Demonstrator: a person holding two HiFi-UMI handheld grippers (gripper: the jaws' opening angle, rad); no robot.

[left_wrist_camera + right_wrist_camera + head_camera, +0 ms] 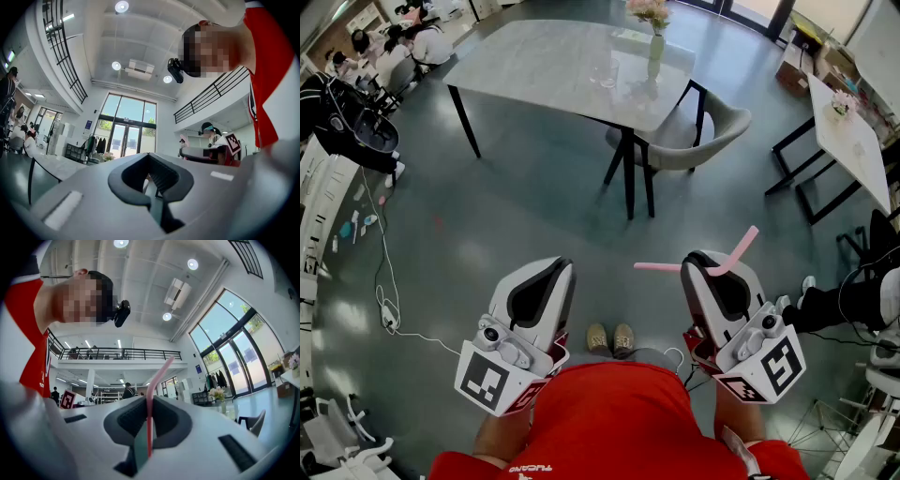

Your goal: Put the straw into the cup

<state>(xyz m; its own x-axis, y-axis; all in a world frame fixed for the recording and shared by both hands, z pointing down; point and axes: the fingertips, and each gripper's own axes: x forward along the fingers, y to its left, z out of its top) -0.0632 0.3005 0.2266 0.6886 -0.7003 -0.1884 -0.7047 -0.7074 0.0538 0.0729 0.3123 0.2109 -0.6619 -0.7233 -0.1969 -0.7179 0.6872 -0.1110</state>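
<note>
A pink bendy straw (736, 250) sticks out of my right gripper (705, 262), whose jaws are shut on it; one end points left, the bent end rises to the right. In the right gripper view the straw (150, 408) stands upright between the pads of that gripper (149, 427). My left gripper (553, 265) is held beside it at the same height, shut, with nothing in it (154, 197). Both are held in front of a person in a red shirt. Far ahead, a clear cup (607, 77) stands on a grey marble table (544, 66).
A vase of flowers (654, 47) stands on the same table, and a grey chair (694, 141) is at its near right corner. A white table (853, 141) stands at the right. Cables (389, 309) trail on the floor at the left. People sit at the far left.
</note>
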